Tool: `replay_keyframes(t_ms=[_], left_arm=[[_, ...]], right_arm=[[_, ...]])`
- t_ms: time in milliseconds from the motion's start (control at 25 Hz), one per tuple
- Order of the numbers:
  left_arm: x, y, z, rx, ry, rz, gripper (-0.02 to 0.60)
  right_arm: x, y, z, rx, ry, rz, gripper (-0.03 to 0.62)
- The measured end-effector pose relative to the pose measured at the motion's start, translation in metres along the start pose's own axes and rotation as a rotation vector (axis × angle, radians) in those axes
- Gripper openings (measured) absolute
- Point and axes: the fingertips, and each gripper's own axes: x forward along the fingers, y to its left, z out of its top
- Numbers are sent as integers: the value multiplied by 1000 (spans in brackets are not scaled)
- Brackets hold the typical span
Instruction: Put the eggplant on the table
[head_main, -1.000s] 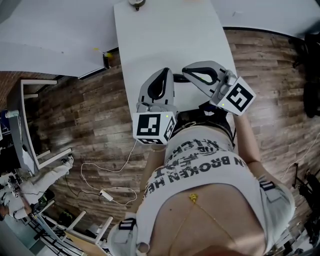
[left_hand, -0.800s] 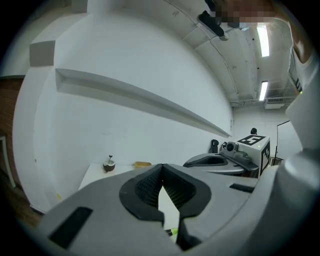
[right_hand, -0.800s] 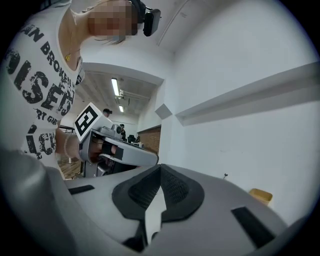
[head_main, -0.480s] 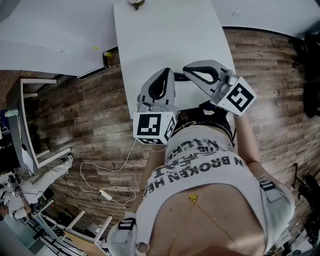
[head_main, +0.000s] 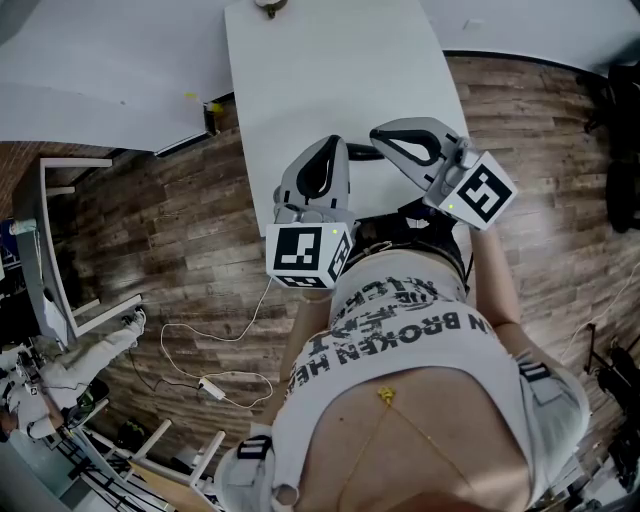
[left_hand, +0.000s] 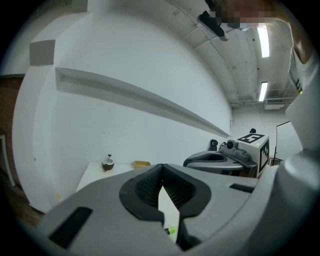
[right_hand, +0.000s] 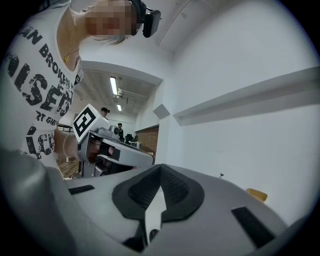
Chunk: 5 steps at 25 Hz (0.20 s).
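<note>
No eggplant shows in any view. The white table (head_main: 330, 70) runs away from me. My left gripper (head_main: 338, 143) is held over its near end and points along it, jaws shut with nothing between them (left_hand: 161, 167). My right gripper (head_main: 376, 135) hangs just to its right and is angled toward the left. Its jaws are also shut and empty (right_hand: 160, 167). The two sets of tips are close together but apart. Each gripper shows in the other's view: the right gripper (left_hand: 220, 160) and the left gripper (right_hand: 115, 150).
A small brown bowl-like object (head_main: 270, 8) (left_hand: 108, 163) stands at the table's far end, with a yellow item (left_hand: 141, 164) (right_hand: 256, 194) beside it. White walls surround the table. A wood floor with a cable (head_main: 215, 385) and a white rack (head_main: 60, 250) lies on the left.
My right gripper has edged slightly to the right. The left gripper has stayed put, and both stay shut.
</note>
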Motion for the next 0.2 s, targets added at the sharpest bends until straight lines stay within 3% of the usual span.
replay_keyframes(t_ms=[200], left_arm=[[4, 4, -2, -3, 6, -1, 6]], right_arm=[[3, -3, -5, -2, 14, 1, 8]])
